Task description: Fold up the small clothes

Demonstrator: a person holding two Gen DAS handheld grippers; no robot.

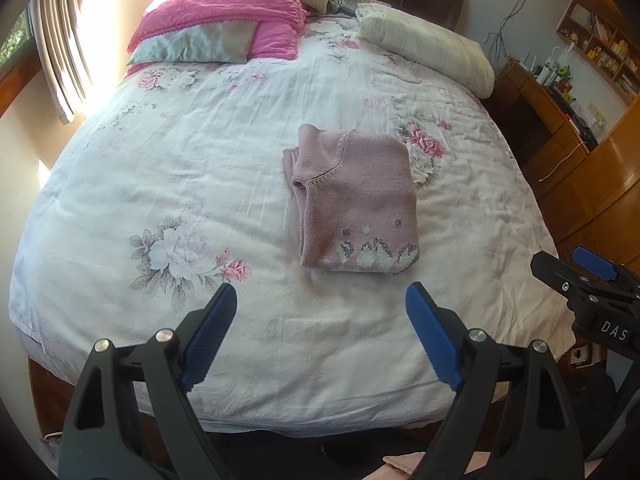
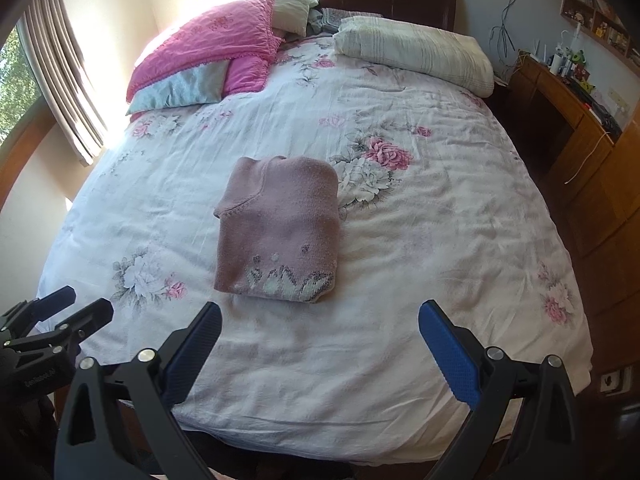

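At the far left, curtains (image 2: 60,76) hung beside a bright window. Next came the pink pillows (image 2: 216,44) stacked at the head of the bed, with a grey-blue cushion (image 2: 182,88) leaning against them. The left gripper (image 1: 320,300) hovered over the near edge of the bed, its jaws wide apart and holding nothing. The small pink sweater (image 1: 356,200) lay folded into a neat rectangle in the middle of the flowered bedspread (image 1: 160,152), its patterned hem toward the grippers, touching neither one. The right gripper (image 2: 320,316) hung beside the left, jaws likewise spread and empty. A rolled cream blanket (image 2: 416,48) lay at the upper right, and a wooden desk (image 2: 560,104) stood beyond the bed.
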